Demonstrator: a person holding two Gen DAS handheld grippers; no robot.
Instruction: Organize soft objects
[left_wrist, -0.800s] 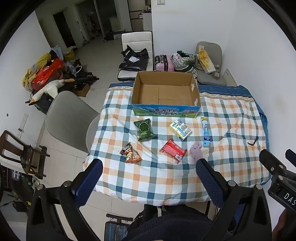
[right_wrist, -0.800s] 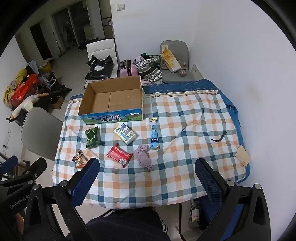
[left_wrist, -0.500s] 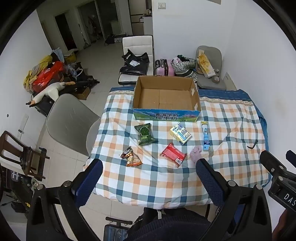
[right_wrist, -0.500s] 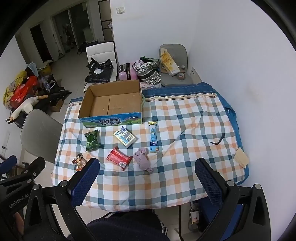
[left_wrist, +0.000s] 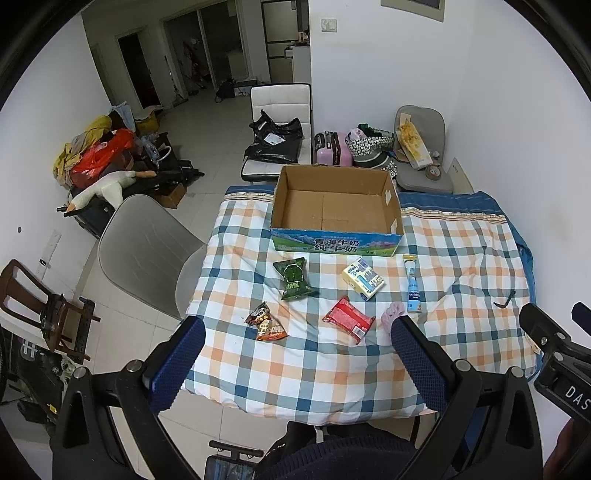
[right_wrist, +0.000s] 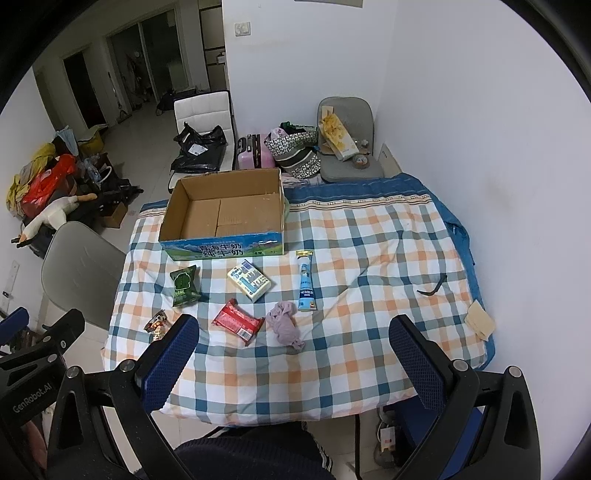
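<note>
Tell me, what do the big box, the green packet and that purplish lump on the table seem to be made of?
The box looks like plain brown cardboard, matte inside, with a glossy printed front. The green packet seems to be shiny plastic film: it is puffed, with crimped ends. The purplish lump looks like soft, matte fabric, crumpled into loose folds; what kind, I cannot tell.
</note>
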